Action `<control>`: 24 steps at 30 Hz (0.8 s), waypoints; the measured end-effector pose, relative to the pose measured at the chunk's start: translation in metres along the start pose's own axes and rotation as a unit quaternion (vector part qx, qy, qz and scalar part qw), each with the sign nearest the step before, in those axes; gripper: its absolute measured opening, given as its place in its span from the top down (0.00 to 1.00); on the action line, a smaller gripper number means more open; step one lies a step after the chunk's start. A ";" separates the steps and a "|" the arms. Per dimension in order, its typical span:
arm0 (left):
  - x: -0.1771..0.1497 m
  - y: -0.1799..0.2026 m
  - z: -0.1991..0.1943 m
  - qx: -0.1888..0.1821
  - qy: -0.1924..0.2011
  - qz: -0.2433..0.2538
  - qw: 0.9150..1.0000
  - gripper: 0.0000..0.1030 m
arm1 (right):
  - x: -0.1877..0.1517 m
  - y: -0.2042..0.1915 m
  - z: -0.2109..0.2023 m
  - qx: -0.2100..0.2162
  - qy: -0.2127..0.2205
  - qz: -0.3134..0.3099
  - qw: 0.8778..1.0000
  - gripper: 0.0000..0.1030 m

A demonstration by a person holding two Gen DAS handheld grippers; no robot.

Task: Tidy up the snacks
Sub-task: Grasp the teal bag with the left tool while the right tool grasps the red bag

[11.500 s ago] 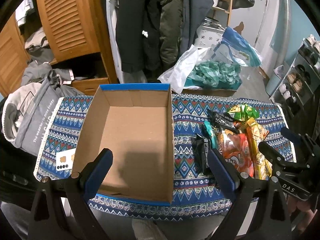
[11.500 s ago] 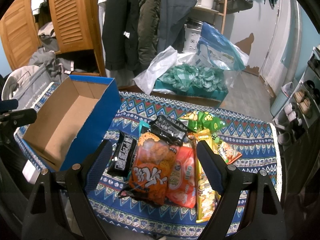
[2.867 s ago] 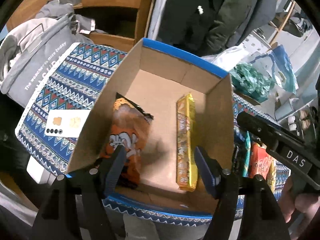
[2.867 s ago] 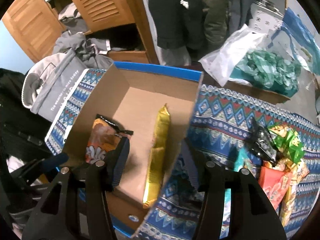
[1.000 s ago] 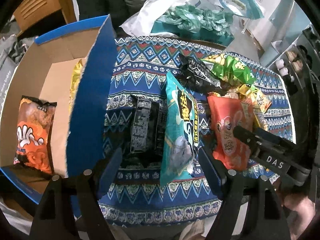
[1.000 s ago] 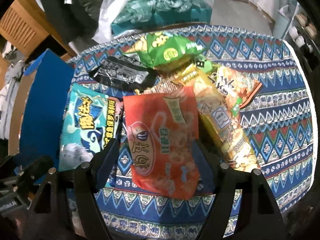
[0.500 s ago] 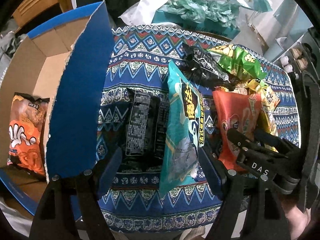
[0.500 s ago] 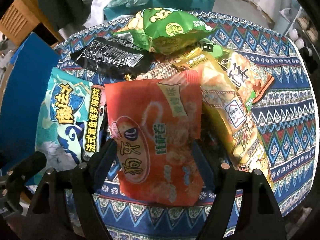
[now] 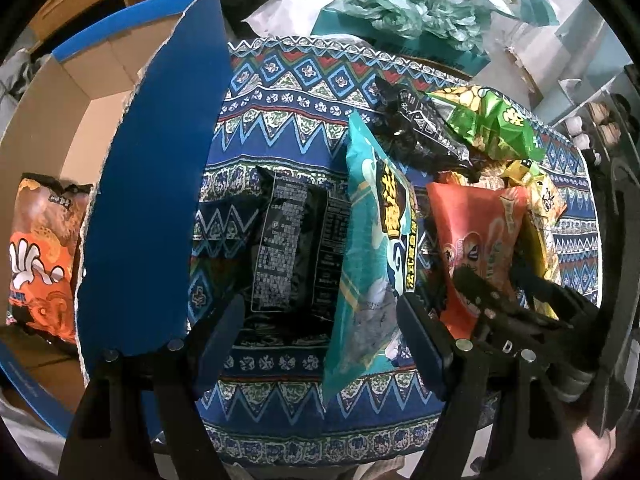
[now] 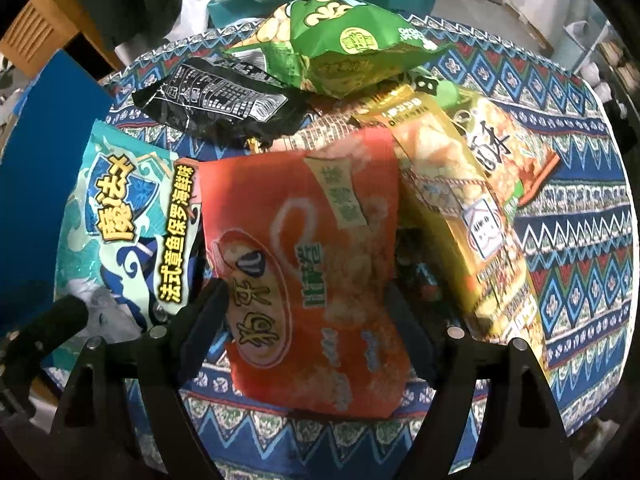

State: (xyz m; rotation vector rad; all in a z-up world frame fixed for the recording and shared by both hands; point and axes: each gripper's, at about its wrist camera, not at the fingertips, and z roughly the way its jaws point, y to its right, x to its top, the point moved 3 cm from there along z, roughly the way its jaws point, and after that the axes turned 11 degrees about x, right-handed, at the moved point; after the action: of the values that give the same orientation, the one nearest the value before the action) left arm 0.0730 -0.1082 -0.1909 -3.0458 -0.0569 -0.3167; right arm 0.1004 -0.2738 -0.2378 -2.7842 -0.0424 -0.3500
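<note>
My left gripper (image 9: 320, 332) hangs open over a black snack pack (image 9: 294, 256) and a teal snack bag (image 9: 374, 248), both lying between its fingers on the patterned cloth. My right gripper (image 10: 306, 316) straddles a red snack bag (image 10: 304, 248); its jaws are opening and the pads stand just off the bag's edges. Beside the red bag lie the teal bag (image 10: 128, 216), a yellow pack (image 10: 452, 208), a black pack (image 10: 224, 100) and a green bag (image 10: 344, 48). The blue cardboard box (image 9: 152, 200) at left holds an orange snack bag (image 9: 40, 248).
A patterned blue cloth (image 9: 280, 92) covers the small table. The box's tall blue wall stands close to my left gripper's left finger (image 9: 218, 334). Plastic bags and a teal bundle (image 9: 400, 12) lie behind the table. A hand (image 9: 596, 444) holds the right gripper at lower right.
Both grippers have sunk closer to the snacks. The right gripper's fingers have spread wider around the red bag. The left gripper's fingers keep the same gap.
</note>
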 end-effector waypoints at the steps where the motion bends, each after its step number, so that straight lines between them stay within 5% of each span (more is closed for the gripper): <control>1: 0.000 0.000 0.001 0.000 -0.002 0.000 1.000 0.23 | -0.003 0.001 -0.001 0.000 -0.002 -0.001 1.000 0.23; 19: 0.004 0.006 0.006 -0.003 -0.012 0.000 1.000 0.23 | -0.004 0.003 0.029 -0.037 -0.011 -0.040 0.998 0.19; 24: 0.008 0.013 0.007 -0.001 -0.012 0.001 1.000 0.23 | -0.004 0.009 0.014 -0.006 -0.012 -0.022 1.000 0.37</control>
State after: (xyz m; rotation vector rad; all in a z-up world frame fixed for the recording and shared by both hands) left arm 0.0832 -0.1203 -0.1973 -3.0525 -0.0560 -0.2792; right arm 0.0999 -0.2776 -0.2542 -2.8032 -0.1078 -0.3282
